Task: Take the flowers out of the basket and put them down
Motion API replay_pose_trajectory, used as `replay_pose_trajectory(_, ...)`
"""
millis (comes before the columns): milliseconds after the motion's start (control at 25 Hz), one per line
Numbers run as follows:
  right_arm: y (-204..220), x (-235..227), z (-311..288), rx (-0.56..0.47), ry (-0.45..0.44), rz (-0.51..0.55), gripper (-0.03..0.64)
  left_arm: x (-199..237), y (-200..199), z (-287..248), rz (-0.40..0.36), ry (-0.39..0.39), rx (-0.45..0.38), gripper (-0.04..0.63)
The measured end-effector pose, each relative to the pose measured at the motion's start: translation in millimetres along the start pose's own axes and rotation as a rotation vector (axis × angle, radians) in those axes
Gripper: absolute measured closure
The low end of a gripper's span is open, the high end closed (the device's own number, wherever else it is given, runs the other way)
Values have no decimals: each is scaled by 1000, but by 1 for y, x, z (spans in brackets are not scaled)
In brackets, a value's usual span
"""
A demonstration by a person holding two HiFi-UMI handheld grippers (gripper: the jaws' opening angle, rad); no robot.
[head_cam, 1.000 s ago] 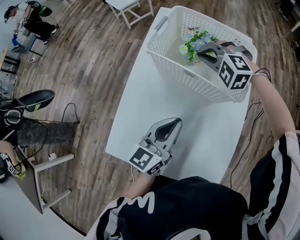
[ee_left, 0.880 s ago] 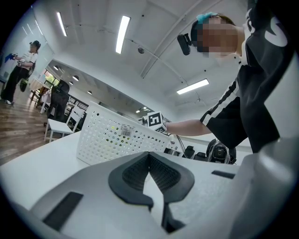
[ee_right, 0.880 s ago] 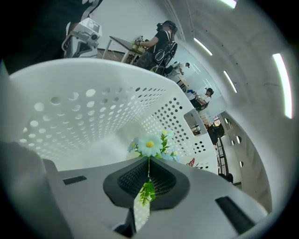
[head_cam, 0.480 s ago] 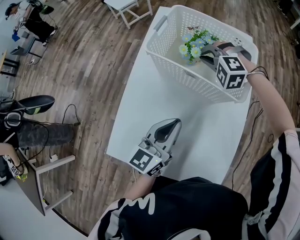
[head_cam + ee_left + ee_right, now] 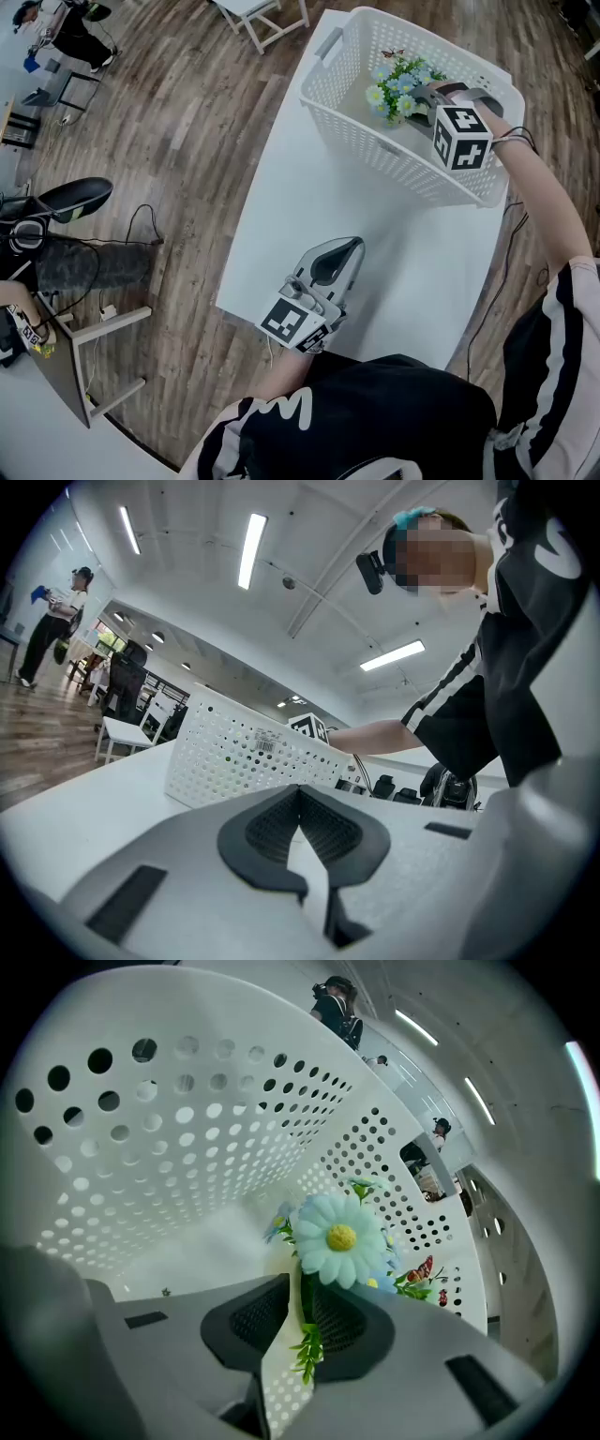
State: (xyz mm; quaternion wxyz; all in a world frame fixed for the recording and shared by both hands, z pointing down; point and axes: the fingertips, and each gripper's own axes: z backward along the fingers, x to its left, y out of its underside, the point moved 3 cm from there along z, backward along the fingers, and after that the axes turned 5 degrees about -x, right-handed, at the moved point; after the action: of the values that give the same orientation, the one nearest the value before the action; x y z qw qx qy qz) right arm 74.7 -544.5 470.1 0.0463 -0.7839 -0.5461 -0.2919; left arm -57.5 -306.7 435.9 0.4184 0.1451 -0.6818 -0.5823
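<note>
stems of the flowers (image 5: 339,1237) vanish from us between jaws of the right gripper (image 5: 302,1309); we can't read the label (image 5: 269,746) on the basket (image 5: 216,766).

Wht perforated basket (image 5: 375,155), pale blue/yellow flowers (image 5: 401,82), wht table (image 5: 375,234), brown wood-grain floor (image 5: 187,112)

The flowers (image 5: 397,82) are a small artificial bunch: pale blue and cream daisy heads with yellow centres above green leaves. They are inside the basket (image 5: 375,155), toward its far side, with the heads pointing away from the person. The jaws of the right gripper (image 5: 419,101) are closed on the green stems just below one blue daisy. The basket is white plastic and oblong, its walls pierced with round holes. It stands upright on the far part of the white surface (image 5: 319,216).
</note>
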Motion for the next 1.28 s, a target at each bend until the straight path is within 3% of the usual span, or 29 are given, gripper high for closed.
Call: replay_pose_trajectory(1280,14,7,-38,114,-53,6,525,17,6,9,48,-9,-6,592)
